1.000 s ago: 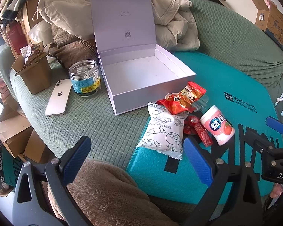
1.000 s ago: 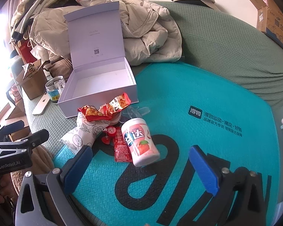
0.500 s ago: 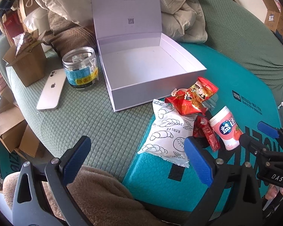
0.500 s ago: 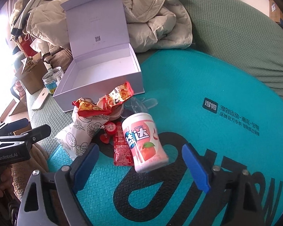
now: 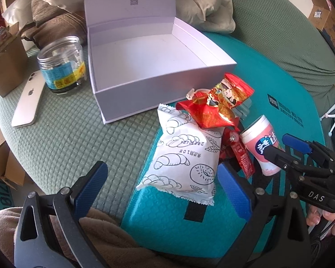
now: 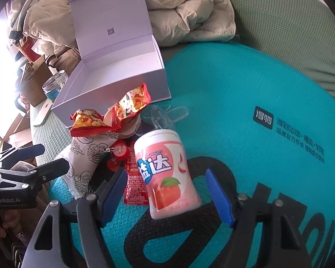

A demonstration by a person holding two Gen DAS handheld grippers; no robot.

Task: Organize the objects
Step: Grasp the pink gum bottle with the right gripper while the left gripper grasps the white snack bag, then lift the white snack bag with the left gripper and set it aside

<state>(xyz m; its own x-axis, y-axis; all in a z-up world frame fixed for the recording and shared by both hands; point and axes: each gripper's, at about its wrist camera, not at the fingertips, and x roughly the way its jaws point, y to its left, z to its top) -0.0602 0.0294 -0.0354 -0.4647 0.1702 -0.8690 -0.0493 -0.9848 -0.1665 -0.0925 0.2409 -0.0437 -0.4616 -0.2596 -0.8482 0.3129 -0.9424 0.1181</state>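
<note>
An open white box [image 5: 163,91] stands with its lid up and nothing inside. In front of it lie a white bread packet [image 5: 185,156], red snack packets [image 5: 216,105], a ketchup sachet [image 5: 243,158] and a pink gum bottle [image 5: 261,143]. My left gripper [image 5: 163,189] is open, with the near end of the bread packet between its blue pads. In the right wrist view the gum bottle [image 6: 167,174] lies on its side between the pads of my right gripper [image 6: 167,197]. Those jaws are closing, with small gaps left on both sides of the bottle.
A clear jar [image 5: 60,64], a white phone [image 5: 29,102] and a cardboard box [image 5: 4,62] sit left of the white box. A beige jacket [image 6: 189,11] is piled behind it. The items rest on a teal mat [image 6: 256,89]. Fuzzy brown cloth [image 5: 100,241] lies under the left gripper.
Both grippers have come down and closer to the pile. The right jaws have narrowed around the gum bottle. The left jaws stay wide, now around the bread packet's end.
</note>
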